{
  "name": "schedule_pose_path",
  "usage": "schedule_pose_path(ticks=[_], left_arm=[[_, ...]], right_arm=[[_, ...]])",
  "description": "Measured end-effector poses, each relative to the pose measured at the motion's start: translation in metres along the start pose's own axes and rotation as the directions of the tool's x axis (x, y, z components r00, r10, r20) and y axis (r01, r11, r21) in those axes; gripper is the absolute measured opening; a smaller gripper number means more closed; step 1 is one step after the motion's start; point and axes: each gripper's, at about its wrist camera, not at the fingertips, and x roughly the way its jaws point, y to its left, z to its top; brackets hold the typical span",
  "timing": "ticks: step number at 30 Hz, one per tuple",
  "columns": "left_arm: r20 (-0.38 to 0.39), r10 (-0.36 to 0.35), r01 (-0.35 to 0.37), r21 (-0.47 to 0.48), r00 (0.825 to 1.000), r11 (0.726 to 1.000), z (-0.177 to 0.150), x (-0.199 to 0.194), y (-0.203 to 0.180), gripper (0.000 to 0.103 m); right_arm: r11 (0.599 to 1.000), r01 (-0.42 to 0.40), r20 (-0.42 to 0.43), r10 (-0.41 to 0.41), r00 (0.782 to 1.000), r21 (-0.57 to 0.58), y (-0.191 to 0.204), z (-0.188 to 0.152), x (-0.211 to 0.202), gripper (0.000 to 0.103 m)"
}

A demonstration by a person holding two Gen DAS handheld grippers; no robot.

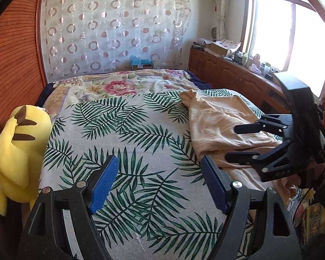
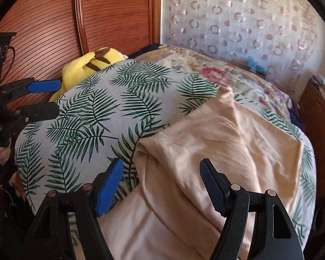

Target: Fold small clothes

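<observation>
A peach-coloured garment lies crumpled on the palm-leaf sheet at the right of the bed. In the right wrist view the same garment fills the lower right, partly folded over itself. My left gripper hovers open over bare leaf-print sheet, left of the garment, nothing between its blue pads. My right gripper is open above the garment's near edge, its pads clear of the cloth. From the left wrist camera the right gripper shows at the right, over the garment; the right wrist camera catches the left gripper at the left edge.
A yellow plush toy leans against the wooden wardrobe at the bed's left. A floral blanket covers the far half of the bed. A wooden cabinet with clutter runs under the window at the right.
</observation>
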Motion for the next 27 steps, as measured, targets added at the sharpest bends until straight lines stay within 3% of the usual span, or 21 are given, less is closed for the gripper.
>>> schedule_pose_path(ticks=[5,10,13,14,16,22,27], left_arm=[[0.014,0.01,-0.01,-0.027,1.0,1.0,0.005,0.002,0.01,0.079],[0.017,0.015,-0.015,-0.028,1.0,0.999,0.011,0.006,0.013,0.079],[0.011,0.012,-0.012,-0.024,1.0,1.0,0.015,0.012,0.012,0.079],[0.008,0.009,-0.009,-0.022,1.0,1.0,0.017,0.015,0.012,0.079],[0.002,-0.001,0.001,-0.021,1.0,1.0,0.019,0.021,0.01,0.079],[-0.006,-0.009,0.009,-0.018,1.0,1.0,0.021,0.043,0.001,0.079],[-0.04,-0.024,0.022,-0.038,0.999,0.999,0.024,0.062,-0.003,0.079]], right_arm=[[0.997,-0.069,-0.058,0.067,0.996,-0.035,-0.002,0.021,0.032,0.075],[0.996,-0.076,-0.095,0.073,0.993,-0.035,-0.009,0.028,0.057,0.074],[0.996,-0.044,-0.103,0.037,0.994,-0.074,-0.008,0.026,0.061,0.053],[0.995,-0.044,-0.096,0.035,0.995,-0.089,-0.005,0.025,0.059,0.033],[0.995,-0.058,-0.098,0.05,0.994,-0.087,-0.007,0.027,0.057,0.01],[0.998,-0.062,0.048,0.061,0.997,0.024,-0.056,0.04,-0.003,0.009],[0.991,0.081,0.094,-0.091,0.991,0.106,-0.129,0.052,-0.037,0.009]])
